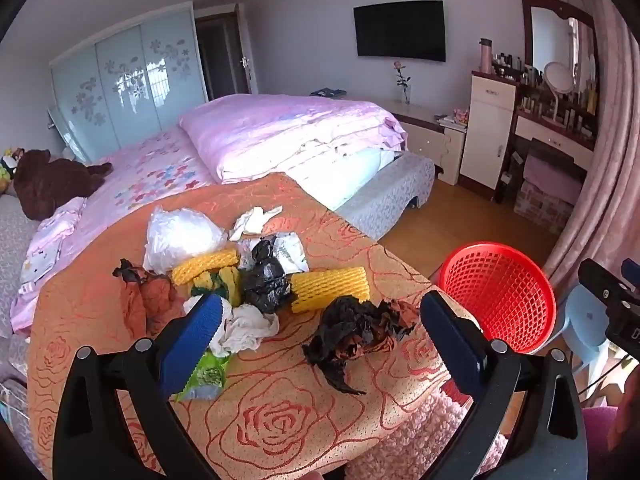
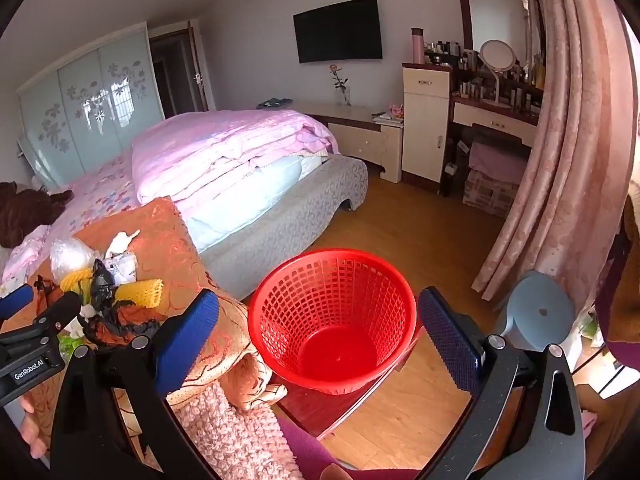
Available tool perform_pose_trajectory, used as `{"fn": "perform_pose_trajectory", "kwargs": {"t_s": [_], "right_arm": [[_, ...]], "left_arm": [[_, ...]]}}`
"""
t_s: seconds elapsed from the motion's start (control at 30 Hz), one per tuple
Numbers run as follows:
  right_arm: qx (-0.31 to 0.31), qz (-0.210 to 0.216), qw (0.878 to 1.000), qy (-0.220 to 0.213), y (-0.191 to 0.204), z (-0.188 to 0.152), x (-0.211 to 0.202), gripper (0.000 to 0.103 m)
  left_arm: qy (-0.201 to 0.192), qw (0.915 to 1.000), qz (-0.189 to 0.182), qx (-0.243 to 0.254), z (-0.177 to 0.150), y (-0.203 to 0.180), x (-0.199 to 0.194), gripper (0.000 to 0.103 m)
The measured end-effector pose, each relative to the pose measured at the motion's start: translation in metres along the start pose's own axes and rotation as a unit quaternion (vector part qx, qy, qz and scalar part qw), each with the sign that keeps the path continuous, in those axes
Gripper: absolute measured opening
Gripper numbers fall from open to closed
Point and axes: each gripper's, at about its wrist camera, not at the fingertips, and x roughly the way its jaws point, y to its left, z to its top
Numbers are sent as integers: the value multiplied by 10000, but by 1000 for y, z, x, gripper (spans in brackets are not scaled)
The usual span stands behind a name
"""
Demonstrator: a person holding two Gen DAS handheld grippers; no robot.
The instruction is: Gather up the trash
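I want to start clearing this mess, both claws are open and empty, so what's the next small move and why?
Probably lower the left claw onto the dark crumpled paper and close on it. It lies nearest, roughly between the open fingers, apart from the main pile on the orange blanket. The red basket stands empty just past the blanket's edge, so the carry looks short.

A pink quilt lies folded on the bed, a black television hangs at one o'clock, and what may be a brown plush toy sprawls at nine.
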Motion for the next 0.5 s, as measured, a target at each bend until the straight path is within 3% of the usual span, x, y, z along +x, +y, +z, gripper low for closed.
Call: {"fn": "perform_pose_trajectory", "kwargs": {"t_s": [0.5], "right_arm": [[173, -158, 9994, -253, -12, 27, 5, 97]], "left_arm": [[-178, 9998, 129, 24, 28, -4, 10, 96]]}}
